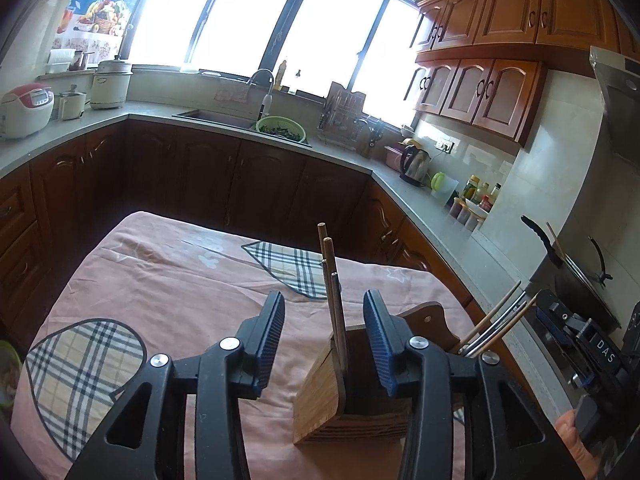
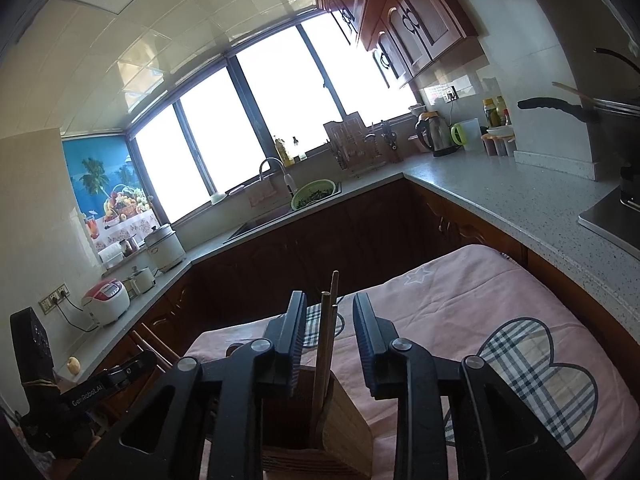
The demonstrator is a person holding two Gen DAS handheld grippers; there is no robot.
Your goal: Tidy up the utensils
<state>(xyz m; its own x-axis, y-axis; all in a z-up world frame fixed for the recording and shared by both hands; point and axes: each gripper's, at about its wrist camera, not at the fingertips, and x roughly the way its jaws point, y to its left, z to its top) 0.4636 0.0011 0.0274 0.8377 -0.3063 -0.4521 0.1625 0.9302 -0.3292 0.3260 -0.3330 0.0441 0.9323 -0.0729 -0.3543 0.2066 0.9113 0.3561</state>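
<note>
Left wrist view: my left claw [image 1: 324, 340] stands apart, pads touching nothing. Between them, slightly right, brown chopsticks [image 1: 333, 284] stand upright in the wooden holder [image 1: 352, 396], which sits on the pink cloth [image 1: 180, 276] over the bench. More utensils [image 1: 494, 330] poke up right of the claw; my right claw's body [image 1: 580, 344] is at far right.

Right wrist view: my right claw [image 2: 330, 340] is partly spread, gripping nothing. 2 chopsticks [image 2: 326, 344] rise between its fingers from the holder [image 2: 344, 424] directly below. Plaid heart patch [image 2: 532, 364] lies right.
</note>
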